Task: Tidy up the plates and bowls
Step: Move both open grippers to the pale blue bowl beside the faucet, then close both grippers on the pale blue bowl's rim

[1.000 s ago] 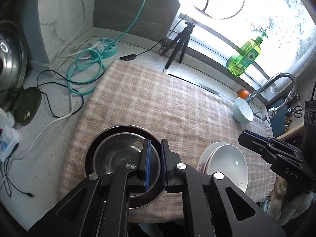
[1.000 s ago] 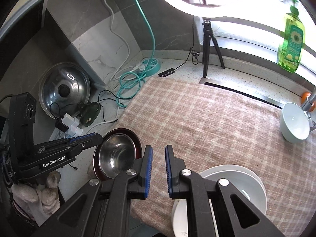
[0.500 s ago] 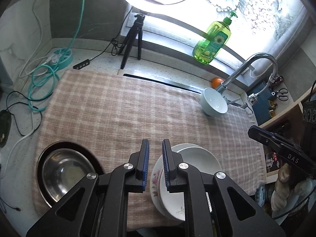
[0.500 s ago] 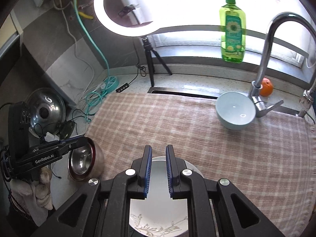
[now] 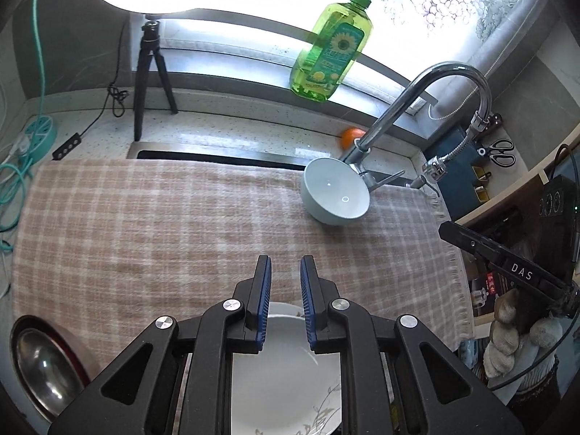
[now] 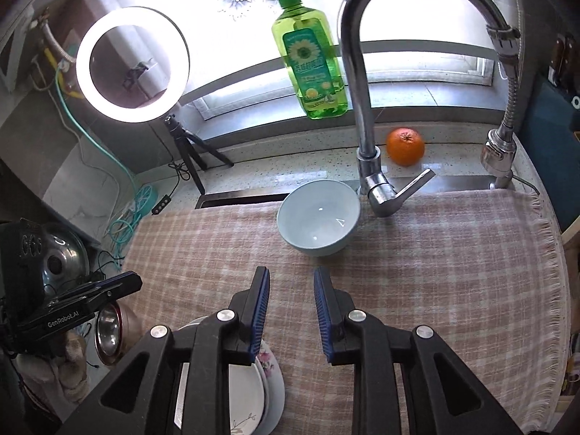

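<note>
A pale blue bowl (image 5: 335, 195) (image 6: 319, 217) stands upright at the far side of the checked cloth (image 5: 163, 224), next to the tap base. A stack of white floral plates (image 5: 286, 373) (image 6: 250, 391) lies at the near edge, under both grippers. A steel bowl inside a dark red one (image 5: 43, 362) (image 6: 112, 330) sits at the near left. My left gripper (image 5: 285, 275) is empty, jaws slightly apart, above the plates. My right gripper (image 6: 291, 279) is open and empty, pointing at the blue bowl, a short way in front of it.
A chrome tap (image 6: 366, 116) with a side lever (image 6: 413, 185) rises just behind the blue bowl. An orange (image 6: 405, 146) and a green soap bottle (image 6: 310, 58) stand behind it. A ring light on a tripod (image 5: 148, 69), cables and a power strip (image 5: 36, 134) lie at the far left.
Both grippers have swung right and forward, away from the steel bowl and over the plates toward the blue bowl. The right jaws have opened wider; the left jaws opened slightly.
</note>
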Motion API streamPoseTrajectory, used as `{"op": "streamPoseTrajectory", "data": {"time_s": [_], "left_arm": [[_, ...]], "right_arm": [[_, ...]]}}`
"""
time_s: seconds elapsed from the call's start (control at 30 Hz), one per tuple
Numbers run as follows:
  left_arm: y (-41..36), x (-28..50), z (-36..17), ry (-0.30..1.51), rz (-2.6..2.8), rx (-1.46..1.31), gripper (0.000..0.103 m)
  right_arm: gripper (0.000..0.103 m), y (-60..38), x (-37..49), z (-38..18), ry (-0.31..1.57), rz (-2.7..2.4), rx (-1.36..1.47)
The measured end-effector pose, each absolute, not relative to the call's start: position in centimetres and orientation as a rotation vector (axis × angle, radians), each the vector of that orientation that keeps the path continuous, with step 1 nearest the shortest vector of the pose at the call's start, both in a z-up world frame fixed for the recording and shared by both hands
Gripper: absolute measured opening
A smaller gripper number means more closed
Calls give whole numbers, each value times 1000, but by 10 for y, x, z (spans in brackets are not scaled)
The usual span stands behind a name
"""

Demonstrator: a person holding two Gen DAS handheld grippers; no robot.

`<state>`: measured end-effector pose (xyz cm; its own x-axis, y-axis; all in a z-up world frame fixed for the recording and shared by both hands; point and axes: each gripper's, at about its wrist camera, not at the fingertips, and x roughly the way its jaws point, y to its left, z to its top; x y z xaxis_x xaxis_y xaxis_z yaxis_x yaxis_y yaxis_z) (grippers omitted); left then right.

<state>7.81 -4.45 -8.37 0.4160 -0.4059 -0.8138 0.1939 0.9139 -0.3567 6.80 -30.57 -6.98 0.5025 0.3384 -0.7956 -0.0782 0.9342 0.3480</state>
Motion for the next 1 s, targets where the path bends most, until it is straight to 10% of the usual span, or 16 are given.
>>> {"op": "streamPoseTrajectory", "data": {"time_s": [1.0], "left_arm": [[-110, 201, -165, 1252, -330, -287, 15]], "right_arm": [[23, -349, 164, -155, 1128, 225, 503]]}}
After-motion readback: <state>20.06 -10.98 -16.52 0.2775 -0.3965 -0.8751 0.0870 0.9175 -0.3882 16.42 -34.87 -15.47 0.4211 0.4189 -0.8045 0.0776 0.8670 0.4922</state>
